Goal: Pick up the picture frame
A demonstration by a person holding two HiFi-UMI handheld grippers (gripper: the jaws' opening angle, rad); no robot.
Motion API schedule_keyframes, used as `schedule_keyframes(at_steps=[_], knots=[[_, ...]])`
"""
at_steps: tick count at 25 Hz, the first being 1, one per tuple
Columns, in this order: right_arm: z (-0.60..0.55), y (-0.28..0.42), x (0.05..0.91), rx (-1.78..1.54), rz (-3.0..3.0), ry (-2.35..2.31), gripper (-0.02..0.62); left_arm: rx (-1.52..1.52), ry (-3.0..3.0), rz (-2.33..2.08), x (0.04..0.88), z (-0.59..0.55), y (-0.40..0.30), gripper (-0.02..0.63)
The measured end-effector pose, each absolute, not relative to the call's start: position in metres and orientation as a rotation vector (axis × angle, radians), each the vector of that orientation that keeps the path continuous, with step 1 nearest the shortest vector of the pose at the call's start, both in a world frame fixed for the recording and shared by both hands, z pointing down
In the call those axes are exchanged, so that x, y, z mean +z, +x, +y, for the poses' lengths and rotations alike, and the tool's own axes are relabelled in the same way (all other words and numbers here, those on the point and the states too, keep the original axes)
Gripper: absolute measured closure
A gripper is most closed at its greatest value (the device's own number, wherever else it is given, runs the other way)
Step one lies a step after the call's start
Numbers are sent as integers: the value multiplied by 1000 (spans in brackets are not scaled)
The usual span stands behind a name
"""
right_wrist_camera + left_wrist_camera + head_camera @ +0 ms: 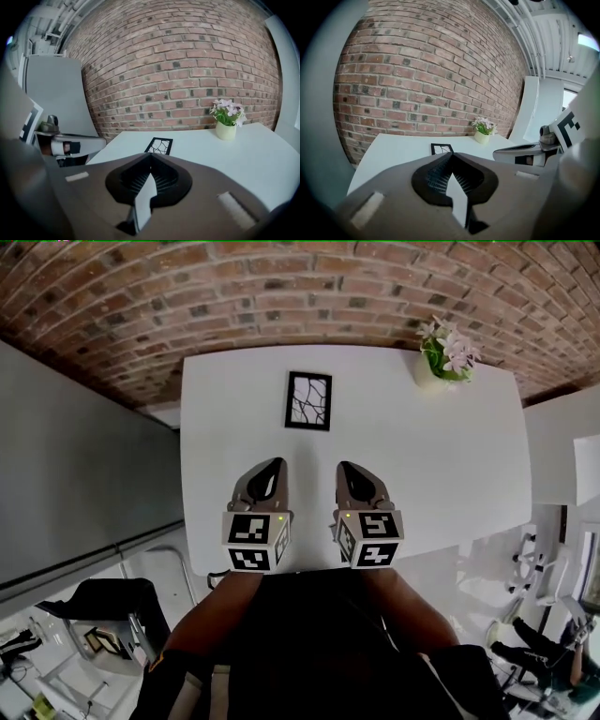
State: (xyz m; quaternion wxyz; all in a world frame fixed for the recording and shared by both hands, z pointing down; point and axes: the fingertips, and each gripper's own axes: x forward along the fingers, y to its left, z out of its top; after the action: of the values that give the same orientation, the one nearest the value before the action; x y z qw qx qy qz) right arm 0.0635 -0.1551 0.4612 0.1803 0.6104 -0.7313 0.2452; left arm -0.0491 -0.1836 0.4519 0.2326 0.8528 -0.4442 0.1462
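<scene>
The only print that shows is the black and white square pattern on the cube [255,540] of each tool; it is a code, not words. The picture frame [308,400] has a black border around a white sheet with black branching lines, and it lies flat on the white table [422,456], towards the far edge and well apart from both tools. The left tool [277,463] and the right tool [347,466] hang side by side over the near part of the table, both pointing at the frame, each with its 2 jaws together and nothing between them. The table stands against a red brick wall [281,296]. In its far right corner is a small pale pot of pink and white flowers [441,360]. A grey panel [75,474] stands at the left side. In the left gripper view the body of the tool covers the lower part of the frame. The furniture in the lower corners of the head view is too small and bent to name. Dark sleeves [309,643] fill the bottom edge.
</scene>
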Motion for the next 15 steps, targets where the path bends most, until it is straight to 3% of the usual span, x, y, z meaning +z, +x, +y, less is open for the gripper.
schedule_keyframes(at_steps=[8, 9, 10, 15], knots=[[-204, 72, 499, 770, -2064, 1666, 588, 451, 2285, -1232, 487, -229, -32, 593], [-208, 72, 503, 787, -2068, 1661, 520, 459, 2277, -1229, 492, -233, -31, 568], [-213, 73, 506, 799, -2069, 1660, 509, 470, 2270, -1228, 496, -237, -30, 568], [-233, 79, 525, 844, -2045, 1667, 509, 528, 2233, -1231, 522, -256, -27, 555]])
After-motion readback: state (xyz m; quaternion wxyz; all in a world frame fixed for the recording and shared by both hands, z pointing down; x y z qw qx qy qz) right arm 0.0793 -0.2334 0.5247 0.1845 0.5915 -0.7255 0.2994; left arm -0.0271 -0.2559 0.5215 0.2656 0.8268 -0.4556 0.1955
